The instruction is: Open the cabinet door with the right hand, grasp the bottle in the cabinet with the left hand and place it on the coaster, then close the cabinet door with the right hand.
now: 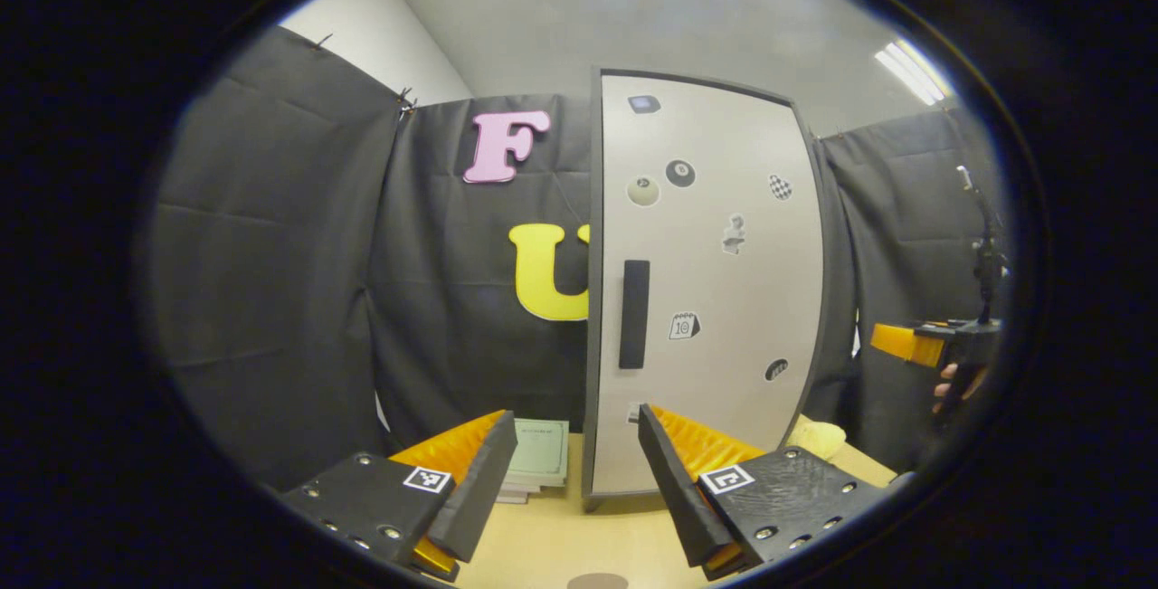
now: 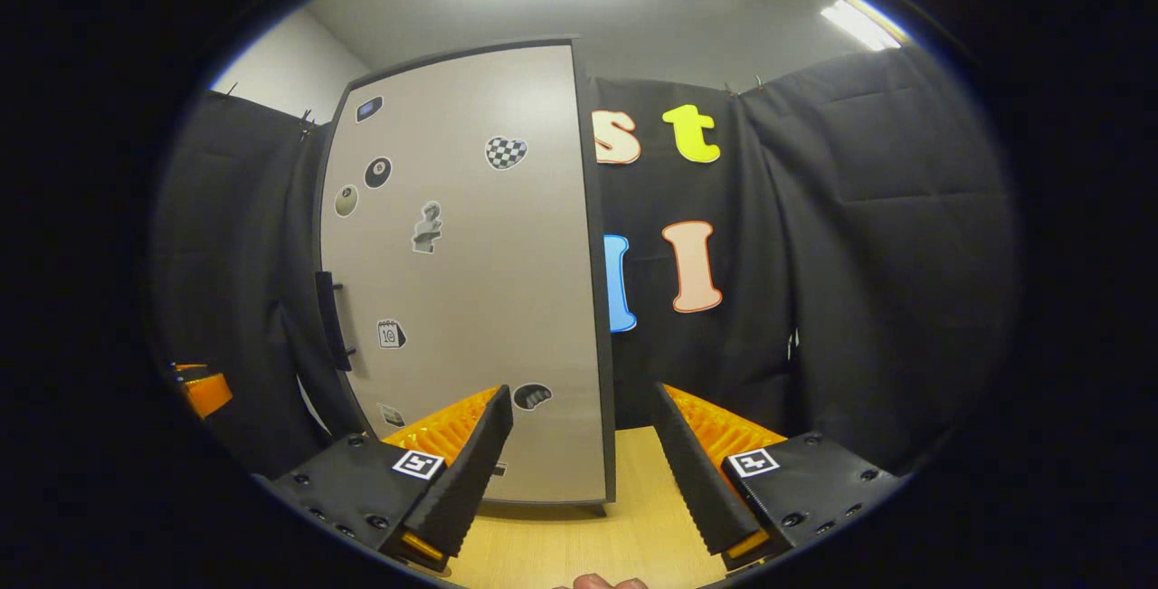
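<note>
- The tall pale-grey cabinet door (image 1: 706, 281) with dark frame stands closed on the light wooden desk (image 1: 561, 539) — stickers dot it, a black vertical bar handle (image 1: 634, 314) near its left edge.
- Left gripper (image 1: 570, 471): fingers apart, empty, before the door.
- Right gripper (image 2: 583, 467): fingers apart, empty, near the door's right edge.

Cabinet door (image 1: 706, 281): pale grey-beige panel, dark frame, shut. Black bar handle (image 1: 634, 314) at its left edge. Stickers on the door: checkered heart (image 2: 506, 152), black billiard ball (image 1: 680, 173), cream ball (image 1: 643, 191). Left of the cabinet, green books (image 1: 540, 453). Table (image 1: 579, 544) below the door: light wood.
</note>
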Motion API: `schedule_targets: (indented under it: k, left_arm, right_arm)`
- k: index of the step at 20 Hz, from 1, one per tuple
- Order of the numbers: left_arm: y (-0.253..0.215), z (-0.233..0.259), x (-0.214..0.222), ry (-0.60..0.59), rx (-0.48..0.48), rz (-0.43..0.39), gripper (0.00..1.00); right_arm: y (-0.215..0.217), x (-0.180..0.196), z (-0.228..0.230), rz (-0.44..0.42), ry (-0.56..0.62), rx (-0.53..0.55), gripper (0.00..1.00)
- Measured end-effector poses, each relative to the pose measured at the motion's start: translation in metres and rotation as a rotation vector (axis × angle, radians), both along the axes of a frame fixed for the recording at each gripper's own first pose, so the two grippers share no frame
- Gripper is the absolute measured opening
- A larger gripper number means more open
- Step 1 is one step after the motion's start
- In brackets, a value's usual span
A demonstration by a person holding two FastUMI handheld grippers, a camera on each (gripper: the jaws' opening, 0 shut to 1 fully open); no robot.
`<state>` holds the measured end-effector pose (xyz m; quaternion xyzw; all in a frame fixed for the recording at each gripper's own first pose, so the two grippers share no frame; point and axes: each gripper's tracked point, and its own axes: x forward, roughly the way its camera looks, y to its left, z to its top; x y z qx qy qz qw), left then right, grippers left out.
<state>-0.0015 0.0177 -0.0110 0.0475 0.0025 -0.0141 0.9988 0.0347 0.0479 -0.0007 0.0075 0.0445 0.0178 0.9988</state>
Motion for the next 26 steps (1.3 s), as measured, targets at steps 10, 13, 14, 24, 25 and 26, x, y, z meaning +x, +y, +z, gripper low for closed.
schedule_targets:
  k: [10, 13, 14, 24, 25, 26]
  left_arm:
    - [0.035, -0.033, -0.016, 0.054, -0.033, 0.000, 0.84]
    - [0.063, -0.037, -0.018, 0.060, -0.131, 0.046, 0.84]
    - [0.075, -0.034, -0.020, 0.055, -0.143, 0.066, 0.84]
    - [0.162, -0.041, -0.038, 0.052, -0.143, 0.207, 0.87]
    - [0.165, -0.046, -0.038, 0.056, -0.148, 0.210, 0.84]
    - [0.169, -0.050, -0.039, 0.064, -0.148, 0.214, 0.82]
  right_arm:
    - [0.078, 0.043, 0.049, 0.114, -0.014, 0.036, 0.93]
    - [0.110, 0.059, 0.061, 0.147, -0.021, 0.030, 0.98]
    - [0.122, 0.062, 0.065, 0.162, -0.030, 0.028, 0.98]
    - [0.241, 0.088, 0.071, 0.305, 0.008, 0.049, 0.98]
    - [0.249, 0.090, 0.070, 0.308, 0.011, 0.052, 0.98]
    - [0.257, 0.093, 0.069, 0.313, 0.017, 0.055, 0.98]
